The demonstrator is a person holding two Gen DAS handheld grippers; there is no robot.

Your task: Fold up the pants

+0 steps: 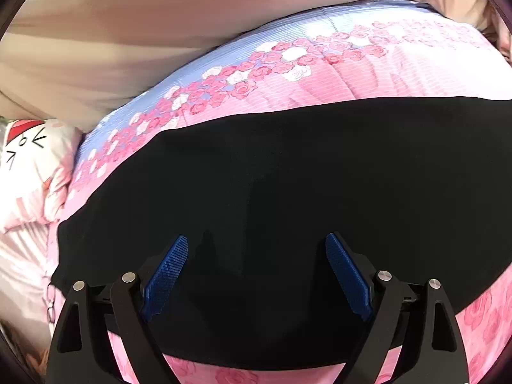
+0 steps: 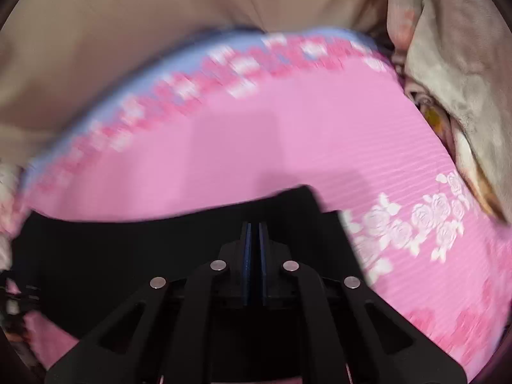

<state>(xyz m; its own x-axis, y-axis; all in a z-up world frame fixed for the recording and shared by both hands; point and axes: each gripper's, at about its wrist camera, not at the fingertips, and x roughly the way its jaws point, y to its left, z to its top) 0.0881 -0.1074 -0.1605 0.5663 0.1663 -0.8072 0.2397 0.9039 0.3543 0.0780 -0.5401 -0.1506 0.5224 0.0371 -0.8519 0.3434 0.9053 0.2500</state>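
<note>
The black pants point(image 1: 288, 192) lie flat across a pink flowered bedspread point(image 1: 336, 80). My left gripper point(image 1: 256, 240) hovers over the near part of the pants with its blue pads point(image 1: 166, 275) wide apart and nothing between them. In the right wrist view the pants point(image 2: 128, 249) lie on the bedspread point(image 2: 288, 147), and their right end is lifted. My right gripper point(image 2: 255, 227) has its jaws pressed together on the pants' fabric near that raised end. The view is blurred by motion.
A beige wall or headboard point(image 1: 160, 16) runs behind the bed. A white pillow with a cartoon face point(image 1: 28, 160) lies at the left. Crumpled grey and beige bedding point(image 2: 457, 80) is piled at the right edge of the bed.
</note>
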